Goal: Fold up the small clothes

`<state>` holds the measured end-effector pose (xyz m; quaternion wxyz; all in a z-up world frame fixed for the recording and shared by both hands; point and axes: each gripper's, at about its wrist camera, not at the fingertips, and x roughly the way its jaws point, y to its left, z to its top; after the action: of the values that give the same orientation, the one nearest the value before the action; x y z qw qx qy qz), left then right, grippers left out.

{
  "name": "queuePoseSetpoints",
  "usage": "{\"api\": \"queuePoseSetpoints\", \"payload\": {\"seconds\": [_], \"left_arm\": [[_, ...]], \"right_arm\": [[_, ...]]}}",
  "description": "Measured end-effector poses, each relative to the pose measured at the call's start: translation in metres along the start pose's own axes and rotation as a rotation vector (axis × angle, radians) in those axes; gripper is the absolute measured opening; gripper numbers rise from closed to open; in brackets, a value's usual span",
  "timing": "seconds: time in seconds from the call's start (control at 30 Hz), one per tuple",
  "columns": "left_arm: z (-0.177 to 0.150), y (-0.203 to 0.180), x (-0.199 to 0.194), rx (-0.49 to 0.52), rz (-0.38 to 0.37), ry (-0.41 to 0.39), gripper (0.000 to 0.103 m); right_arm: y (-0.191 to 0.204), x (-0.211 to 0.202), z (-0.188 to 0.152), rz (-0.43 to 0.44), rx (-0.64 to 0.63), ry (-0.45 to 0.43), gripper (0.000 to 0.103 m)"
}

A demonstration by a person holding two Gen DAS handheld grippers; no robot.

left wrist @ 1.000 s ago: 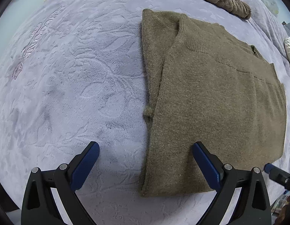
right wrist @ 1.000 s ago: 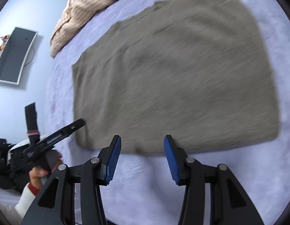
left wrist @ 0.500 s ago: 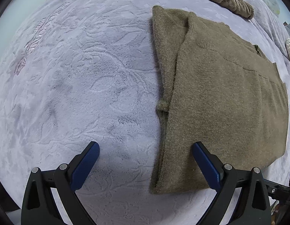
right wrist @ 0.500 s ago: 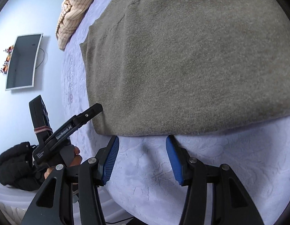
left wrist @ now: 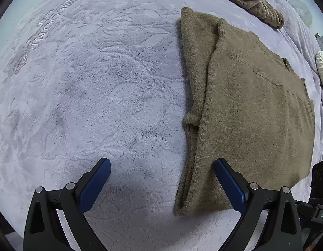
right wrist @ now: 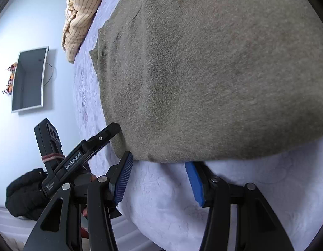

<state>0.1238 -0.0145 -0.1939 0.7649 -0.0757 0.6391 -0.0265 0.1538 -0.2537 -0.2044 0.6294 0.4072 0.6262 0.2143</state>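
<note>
- Two hand-held grippers, both with jaws spread wide and holding nothing.
- Left hand-held gripper [left wrist: 161,179]: its right finger lies over the near left corner of the folded olive sweater [left wrist: 245,115]; its left finger is over bare lavender bedspread [left wrist: 88,83].
- Right hand-held gripper [right wrist: 159,173]: fingertips at the sweater's near hem; right tip tucked under it.
- Beyond the sweater: striped beige garment [right wrist: 82,16].

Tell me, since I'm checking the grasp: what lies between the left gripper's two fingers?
In the left wrist view, the open left gripper frames bare lavender blanket and the olive sweater's folded near-left edge.
</note>
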Motion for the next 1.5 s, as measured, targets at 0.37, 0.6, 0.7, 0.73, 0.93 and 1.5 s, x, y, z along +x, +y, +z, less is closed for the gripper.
{"api": "queuePoseSetpoints", "payload": {"seconds": [0.37,0.6,0.7,0.73,0.93,1.5], "left_arm": [[0.007,0.058,-0.007,-0.103,-0.242,0.037,0.100],[0.016,0.078,-0.005,-0.151,-0.501,0.091,0.100],[0.028,0.072,0.005,-0.150,-0.573,0.116,0.100],[0.033,0.066,0.008,-0.145,-0.592,0.122,0.100],[0.072,0.033,0.013,-0.106,-0.697,0.111,0.099],[0.077,-0.037,0.020,0.109,-0.305,0.107,0.027]], "right_arm": [[0.017,0.028,0.009,0.095,0.054,-0.039,0.066],[0.000,0.039,0.016,0.276,0.258,-0.082,0.009],[0.001,0.031,0.019,0.389,0.268,-0.093,0.009],[0.007,0.024,0.021,0.411,0.239,-0.098,0.009],[0.038,-0.006,0.033,0.436,0.083,-0.120,0.009],[0.042,-0.030,0.010,-0.092,-0.186,0.064,0.021]]}}
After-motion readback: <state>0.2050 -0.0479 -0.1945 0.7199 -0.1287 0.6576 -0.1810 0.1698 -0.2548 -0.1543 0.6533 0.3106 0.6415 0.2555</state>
